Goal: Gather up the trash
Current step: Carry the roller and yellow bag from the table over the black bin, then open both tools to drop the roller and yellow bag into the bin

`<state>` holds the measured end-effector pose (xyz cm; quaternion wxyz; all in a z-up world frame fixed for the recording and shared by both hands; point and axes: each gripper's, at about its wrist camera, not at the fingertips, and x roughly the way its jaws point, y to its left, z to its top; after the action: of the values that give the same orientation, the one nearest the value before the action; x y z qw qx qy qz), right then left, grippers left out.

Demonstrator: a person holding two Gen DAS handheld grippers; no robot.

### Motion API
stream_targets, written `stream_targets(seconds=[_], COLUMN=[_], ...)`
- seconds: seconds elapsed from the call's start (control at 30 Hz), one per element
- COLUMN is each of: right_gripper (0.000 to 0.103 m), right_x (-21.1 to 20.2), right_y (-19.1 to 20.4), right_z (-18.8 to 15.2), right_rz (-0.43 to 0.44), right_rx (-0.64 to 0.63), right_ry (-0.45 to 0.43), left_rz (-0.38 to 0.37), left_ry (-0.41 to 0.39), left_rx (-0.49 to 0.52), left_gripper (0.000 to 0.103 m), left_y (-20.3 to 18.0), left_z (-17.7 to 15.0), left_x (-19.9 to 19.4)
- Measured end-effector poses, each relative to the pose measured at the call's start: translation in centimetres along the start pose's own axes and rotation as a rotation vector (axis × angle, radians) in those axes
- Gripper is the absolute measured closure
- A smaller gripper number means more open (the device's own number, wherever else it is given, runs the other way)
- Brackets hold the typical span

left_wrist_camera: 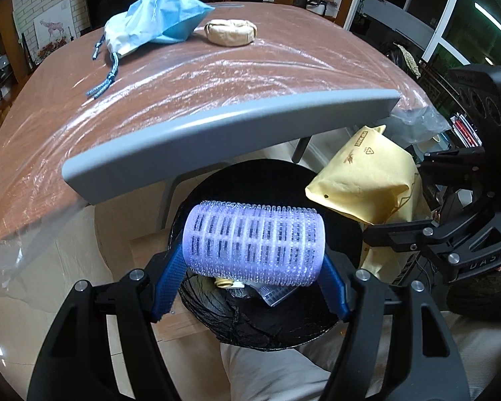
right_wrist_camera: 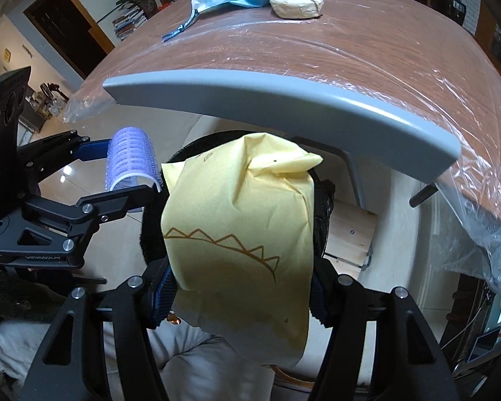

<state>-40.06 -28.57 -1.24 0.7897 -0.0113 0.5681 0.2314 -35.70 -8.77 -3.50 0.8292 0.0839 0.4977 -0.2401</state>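
The hair roller (left_wrist_camera: 254,244) is purple, the paper bag (right_wrist_camera: 240,220) yellow with brown zigzags, the table (left_wrist_camera: 217,77) brown.

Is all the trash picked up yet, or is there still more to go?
Not yet. Some bits already lie in the black bin. The left gripper holds a purple hair roller over it, and the right gripper holds a yellow paper bag. Still on the table: a blue drawstring bag and a beige wrapped lump.
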Motion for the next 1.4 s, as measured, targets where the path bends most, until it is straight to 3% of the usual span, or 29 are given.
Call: stream_targets(seconds=[0.83, 1.4], right_gripper=[0.041, 0.041], right_x=[5.0, 6.5], right_y=[0.7, 0.3], right_z=[0.8, 1.0], right_rz=[-0.065, -0.081], right_rx=[-0.044, -0.058], right_ry=[0.054, 0.078], left_rz=[0.041, 0.036], left_ry=[0.138, 0.178], left_rx=[0.098, 0.154], left_gripper=[0.032, 0.032], left_y=[-1.4, -2.1], left_z=[-0.3, 0.2], left_x=[5.7, 8.2])
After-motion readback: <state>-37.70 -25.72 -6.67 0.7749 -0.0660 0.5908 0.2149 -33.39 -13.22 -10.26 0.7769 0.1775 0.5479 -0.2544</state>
